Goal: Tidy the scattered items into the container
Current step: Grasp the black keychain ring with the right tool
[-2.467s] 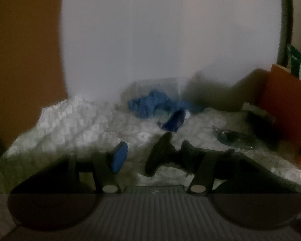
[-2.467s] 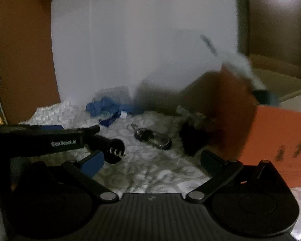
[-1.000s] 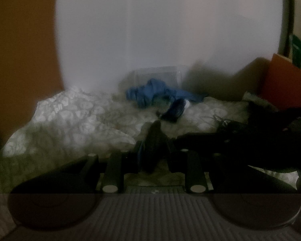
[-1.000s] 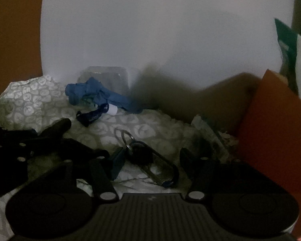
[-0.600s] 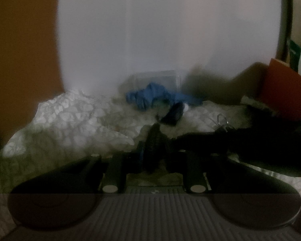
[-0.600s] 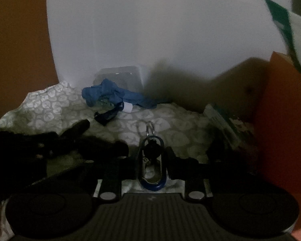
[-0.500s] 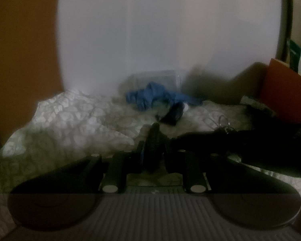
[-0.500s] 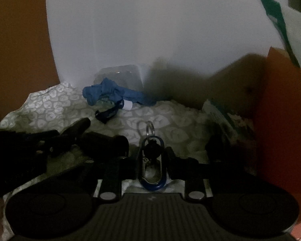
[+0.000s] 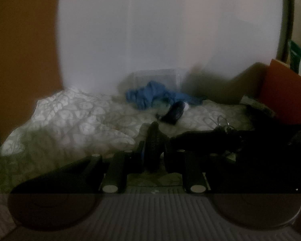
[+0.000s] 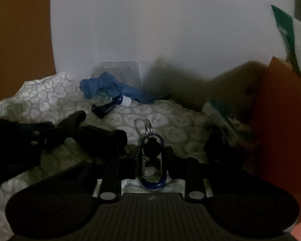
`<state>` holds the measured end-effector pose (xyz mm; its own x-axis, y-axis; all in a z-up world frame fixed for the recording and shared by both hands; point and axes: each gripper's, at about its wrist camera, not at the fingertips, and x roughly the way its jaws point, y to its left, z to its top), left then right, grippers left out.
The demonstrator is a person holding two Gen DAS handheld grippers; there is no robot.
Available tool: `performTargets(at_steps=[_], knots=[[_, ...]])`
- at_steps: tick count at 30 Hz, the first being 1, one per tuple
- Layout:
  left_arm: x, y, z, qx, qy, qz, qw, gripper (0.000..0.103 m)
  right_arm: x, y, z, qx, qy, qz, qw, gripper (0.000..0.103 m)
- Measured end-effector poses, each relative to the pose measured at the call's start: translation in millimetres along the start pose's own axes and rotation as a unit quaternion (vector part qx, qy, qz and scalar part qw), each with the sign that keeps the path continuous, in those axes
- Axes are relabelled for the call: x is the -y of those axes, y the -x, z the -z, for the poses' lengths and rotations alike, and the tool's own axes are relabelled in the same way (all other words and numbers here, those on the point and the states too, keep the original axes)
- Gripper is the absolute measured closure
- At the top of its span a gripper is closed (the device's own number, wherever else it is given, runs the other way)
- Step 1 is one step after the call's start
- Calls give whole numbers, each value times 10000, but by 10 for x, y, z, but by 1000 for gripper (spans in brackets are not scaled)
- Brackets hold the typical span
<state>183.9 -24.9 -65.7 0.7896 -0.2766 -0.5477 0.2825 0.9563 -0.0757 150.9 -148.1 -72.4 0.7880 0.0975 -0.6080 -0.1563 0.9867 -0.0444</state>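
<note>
In the left wrist view my left gripper (image 9: 153,152) is shut on a black hand grip (image 9: 153,138), whose handle sticks up between the fingers. In the right wrist view my right gripper (image 10: 152,158) is shut on a blue carabiner (image 10: 152,182) with a key ring (image 10: 147,125) at its top. The left gripper (image 10: 16,140) shows there as a dark mass at the left, holding the hand grip (image 10: 74,120). A clear plastic container (image 10: 118,68) stands at the back by the wall, seen also from the left wrist (image 9: 156,78).
A crumpled blue cloth (image 10: 102,88) and a dark strap with a white cap (image 10: 108,106) lie on the patterned bedspread (image 10: 50,94) before the container. An orange box (image 10: 281,120) walls off the right side. Packets (image 10: 220,112) lie beside it.
The left gripper, open earlier, closed on the black hand grip and stays there. The right gripper moved over the carabiner and closed on it, so it now stands upright between the fingers.
</note>
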Motion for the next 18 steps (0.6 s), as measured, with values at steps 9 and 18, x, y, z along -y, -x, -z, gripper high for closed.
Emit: performTargets(at_steps=[9,18], knots=[[2,28,6,99,-56,0,9999,86,-70,114,1,180,-207,331,9991,80],[45,115,30,358,-188,-165,9990,87,-128,321,-58,564,-148,349,9977,80]])
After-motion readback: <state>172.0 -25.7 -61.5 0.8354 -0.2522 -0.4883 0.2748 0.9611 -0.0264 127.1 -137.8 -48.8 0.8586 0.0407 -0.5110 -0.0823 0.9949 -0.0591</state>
